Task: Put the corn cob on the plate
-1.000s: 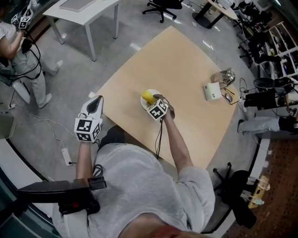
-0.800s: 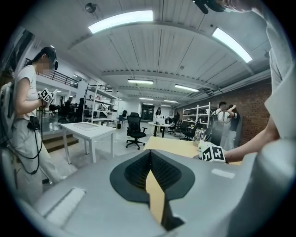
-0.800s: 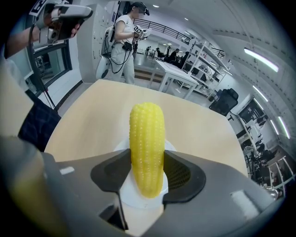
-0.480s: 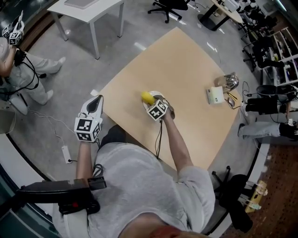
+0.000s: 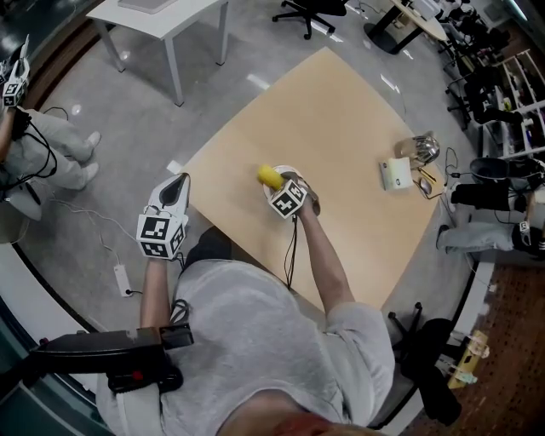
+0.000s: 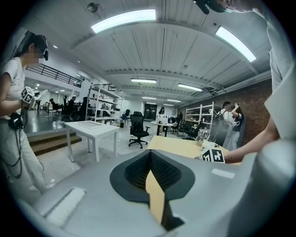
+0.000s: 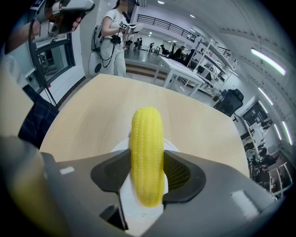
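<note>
A yellow corn cob (image 7: 147, 152) stands between the pads of my right gripper (image 7: 147, 180), which is shut on its sides, directly over a small white plate (image 7: 134, 212) on the light wooden table. In the head view the corn cob (image 5: 269, 176) sticks out to the left of the right gripper (image 5: 281, 186), above the plate (image 5: 290, 170) near the table's front edge. Whether the cob touches the plate I cannot tell. My left gripper (image 5: 174, 192) hangs off the table to the left, over the floor. In its own view the left gripper (image 6: 152, 178) has its jaws together and nothing in them.
The table (image 5: 341, 128) carries a white box (image 5: 392, 174) and a shiny metal object (image 5: 419, 148) at its far right. A white desk (image 5: 162, 17) and office chairs stand beyond. A person (image 5: 25, 145) stands at the far left, with cables on the floor.
Both grippers have kept their places and the cob stays in the right one. The person at the far left has shifted toward the picture's edge.
</note>
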Motion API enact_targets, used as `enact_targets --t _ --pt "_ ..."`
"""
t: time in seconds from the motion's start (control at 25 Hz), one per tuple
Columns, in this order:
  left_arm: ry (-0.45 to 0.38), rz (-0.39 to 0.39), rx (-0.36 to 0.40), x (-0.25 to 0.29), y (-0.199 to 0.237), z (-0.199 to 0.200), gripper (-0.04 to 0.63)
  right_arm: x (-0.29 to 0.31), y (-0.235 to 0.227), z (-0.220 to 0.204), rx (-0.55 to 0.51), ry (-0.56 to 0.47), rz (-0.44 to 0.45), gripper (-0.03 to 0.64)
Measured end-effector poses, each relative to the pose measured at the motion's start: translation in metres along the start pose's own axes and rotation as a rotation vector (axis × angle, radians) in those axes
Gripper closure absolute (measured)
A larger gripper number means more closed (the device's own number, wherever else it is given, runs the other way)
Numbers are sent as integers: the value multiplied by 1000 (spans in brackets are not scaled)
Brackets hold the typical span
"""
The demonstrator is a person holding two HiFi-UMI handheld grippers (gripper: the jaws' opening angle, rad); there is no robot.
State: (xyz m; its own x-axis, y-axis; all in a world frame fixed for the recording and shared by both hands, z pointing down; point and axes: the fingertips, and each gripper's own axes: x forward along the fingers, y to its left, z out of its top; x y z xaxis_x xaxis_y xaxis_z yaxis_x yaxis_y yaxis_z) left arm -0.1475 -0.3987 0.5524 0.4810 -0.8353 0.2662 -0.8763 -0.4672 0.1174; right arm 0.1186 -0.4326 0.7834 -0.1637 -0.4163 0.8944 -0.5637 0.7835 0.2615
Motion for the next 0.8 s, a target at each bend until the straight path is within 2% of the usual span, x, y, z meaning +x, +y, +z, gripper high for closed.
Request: enact_targets --t 0.6,0.8 --pt "8 -12 -5 4 -5 -3 575 0 -1 -4 37 -4 15 388" --pt "8 -13 -6 3 -5 -4 575 7 -12 -7 54 -16 -51 385"
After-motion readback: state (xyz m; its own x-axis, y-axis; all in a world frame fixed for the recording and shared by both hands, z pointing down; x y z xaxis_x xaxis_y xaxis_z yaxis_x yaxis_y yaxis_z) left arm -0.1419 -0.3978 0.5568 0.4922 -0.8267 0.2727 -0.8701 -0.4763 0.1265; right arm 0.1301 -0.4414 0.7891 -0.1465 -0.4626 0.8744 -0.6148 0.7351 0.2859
